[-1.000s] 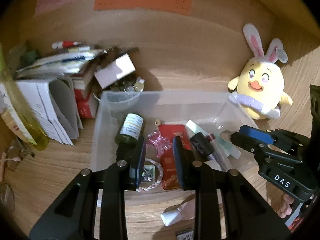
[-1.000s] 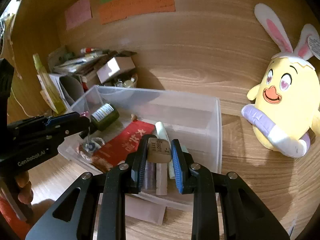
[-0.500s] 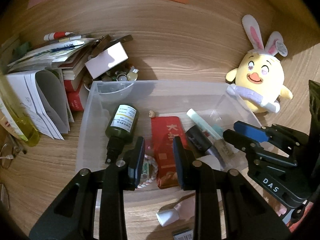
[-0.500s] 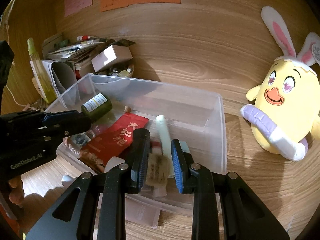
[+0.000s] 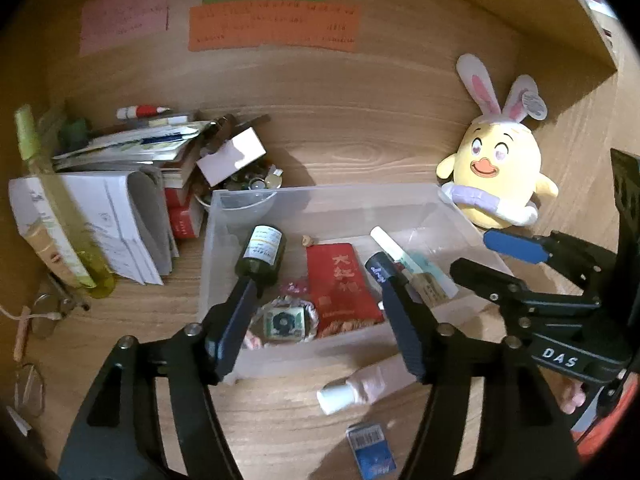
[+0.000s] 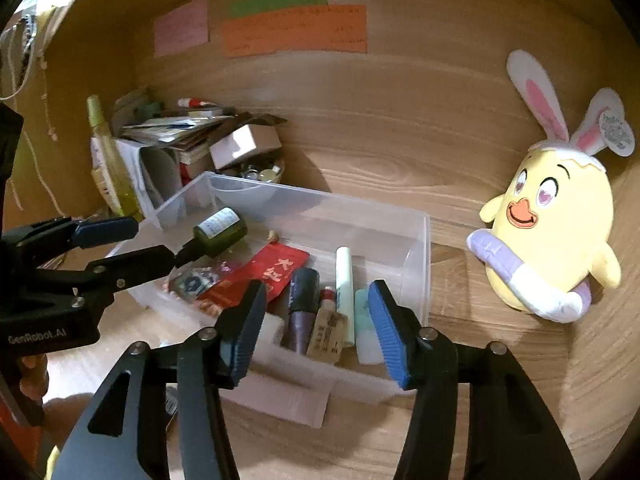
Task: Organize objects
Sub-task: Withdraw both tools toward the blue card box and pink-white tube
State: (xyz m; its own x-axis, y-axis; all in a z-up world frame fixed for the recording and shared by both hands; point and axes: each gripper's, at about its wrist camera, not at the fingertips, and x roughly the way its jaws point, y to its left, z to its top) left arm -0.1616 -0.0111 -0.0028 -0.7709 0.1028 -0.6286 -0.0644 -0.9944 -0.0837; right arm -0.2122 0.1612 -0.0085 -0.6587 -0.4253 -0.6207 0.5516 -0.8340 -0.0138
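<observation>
Both grippers spread wide over the clear bin.
My left gripper point(image 5: 320, 320) and right gripper point(image 6: 316, 324) hold nothing; the clear bin point(image 6: 420, 240), frame centre, contains a green bottle point(image 6: 220, 230) and tubes.

**A cluttered home desk nook**

This looks like a study corner in someone's home. A wood-grain bench point(image 6: 500, 380) is backed by a matching wooden wall with pink, green and orange paper notes point(image 6: 296, 30) stuck to it. A yellow plush chick with rabbit ears point(image 6: 552, 232) sits against the wall. In the left corner lies an untidy pile of papers and booklets point(image 5: 120, 184), with a small cardboard box point(image 5: 232, 156) and a marker pen point(image 5: 142, 112) on top. A clear plastic bin point(image 6: 420, 264) holds personal odds and ends: a dark green bottle point(image 5: 262, 256), a red envelope point(image 5: 340, 284) and cosmetic tubes point(image 6: 344, 288).
</observation>
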